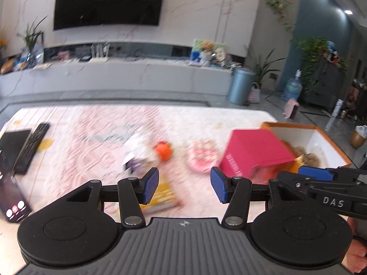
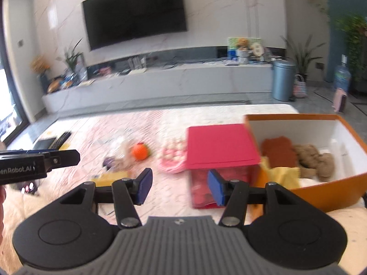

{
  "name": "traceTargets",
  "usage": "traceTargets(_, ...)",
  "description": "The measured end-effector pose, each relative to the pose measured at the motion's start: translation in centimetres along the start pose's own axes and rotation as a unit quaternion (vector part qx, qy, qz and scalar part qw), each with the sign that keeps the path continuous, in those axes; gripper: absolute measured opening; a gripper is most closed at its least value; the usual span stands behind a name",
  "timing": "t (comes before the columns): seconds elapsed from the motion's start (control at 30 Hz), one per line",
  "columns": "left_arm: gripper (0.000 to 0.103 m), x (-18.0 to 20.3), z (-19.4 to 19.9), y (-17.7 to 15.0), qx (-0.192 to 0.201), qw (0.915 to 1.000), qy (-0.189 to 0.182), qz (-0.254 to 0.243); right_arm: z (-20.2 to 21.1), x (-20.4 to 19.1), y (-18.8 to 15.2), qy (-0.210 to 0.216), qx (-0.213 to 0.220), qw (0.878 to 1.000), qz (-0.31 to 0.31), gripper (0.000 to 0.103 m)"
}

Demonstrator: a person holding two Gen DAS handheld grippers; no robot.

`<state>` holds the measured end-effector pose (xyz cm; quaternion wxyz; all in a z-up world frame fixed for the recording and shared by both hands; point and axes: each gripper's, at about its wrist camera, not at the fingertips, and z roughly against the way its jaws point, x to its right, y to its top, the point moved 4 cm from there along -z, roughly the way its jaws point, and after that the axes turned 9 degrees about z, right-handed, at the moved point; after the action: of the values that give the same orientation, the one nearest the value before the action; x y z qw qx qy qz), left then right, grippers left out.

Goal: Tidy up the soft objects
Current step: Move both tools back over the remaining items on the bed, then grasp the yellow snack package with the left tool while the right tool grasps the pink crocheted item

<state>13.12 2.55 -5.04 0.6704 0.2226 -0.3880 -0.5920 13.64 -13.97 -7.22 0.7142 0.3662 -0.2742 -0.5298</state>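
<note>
My rug (image 2: pixel 96 128) carries everything; it is pale with a pink pattern. At its right end stands the orange box (image 2: pixel 305 192), open-topped, already holding a brown plush (image 2: pixel 314 160), a rust cloth (image 2: pixel 278 151) and a yellow cloth (image 2: pixel 281 174). Touching the box's left wall is the red box (image 2: pixel 220 146), lid up.

Loose soft items lie in a row left of the red box: pink plush (image 1: pixel 203 155) just beside it, then orange ball (image 1: pixel 163 151), then a white-and-purple toy (image 1: pixel 137 153), blurred, kind uncertain. A yellow book (image 1: pixel 164 197) lies nearer me.

My left claw (image 1: pixel 184 184) is spread and empty; my right claw (image 2: pixel 180 186) likewise, fronting the red box.

Judgement: the row runs left to right across my view, ahead of both claws. The left claw is nearer the ball and toy; the pink plush lies ahead between them. The orange box lies to the right, on the right claw's side.
</note>
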Motion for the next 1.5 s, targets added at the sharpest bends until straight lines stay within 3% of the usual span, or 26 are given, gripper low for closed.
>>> traceTargets(0.33,0.062,-7.8,-3.0,-1.8,-0.083,0.9949,0.048,0.032,-6.4,-4.8,-0.2,0.023,-0.051,0.997,0.057,0.053)
traceTargets(0.5,0.062,-9.3,-5.6,-1.8,-0.121,0.9917,0.036,0.02,-10.3,-6.1,-0.6,0.03,-0.081,0.993,0.076,0.049)
traceTargets(0.77,0.062,-11.3,-10.4,-1.5,-0.185,0.981,0.031,0.049,-15.2,-7.7,-2.2,0.062,-0.137,0.985,0.09,0.042)
traceTargets(0.87,0.062,-10.9,-10.6,-1.8,-0.191,0.9808,0.017,0.034,-16.5,-8.3,-2.8,0.074,-0.151,0.981,0.099,0.04)
traceTargets(1.07,0.062,-9.6,-11.6,-1.8,-0.215,0.9762,0.006,-0.029,-18.7,-8.4,-3.0,0.084,-0.166,0.978,0.096,0.02)
traceTargets(1.23,0.062,-9.3,-12.1,-2.4,-0.226,0.9734,0.002,-0.036,-20.1,-7.8,-2.0,0.078,-0.161,0.98,0.085,0.02)
traceTargets(1.4,0.061,-8.5,-10.9,-1.7,-0.191,0.9792,0.0,-0.067,-20.7,-7.2,-1.0,0.076,-0.151,0.982,0.084,0.02)
traceTargets(1.5,0.07,-7.5,-10.7,-1.0,-0.171,0.9772,-0.002,-0.126,-19.8,-6.5,-0.3,0.07,-0.136,0.985,0.086,0.021)
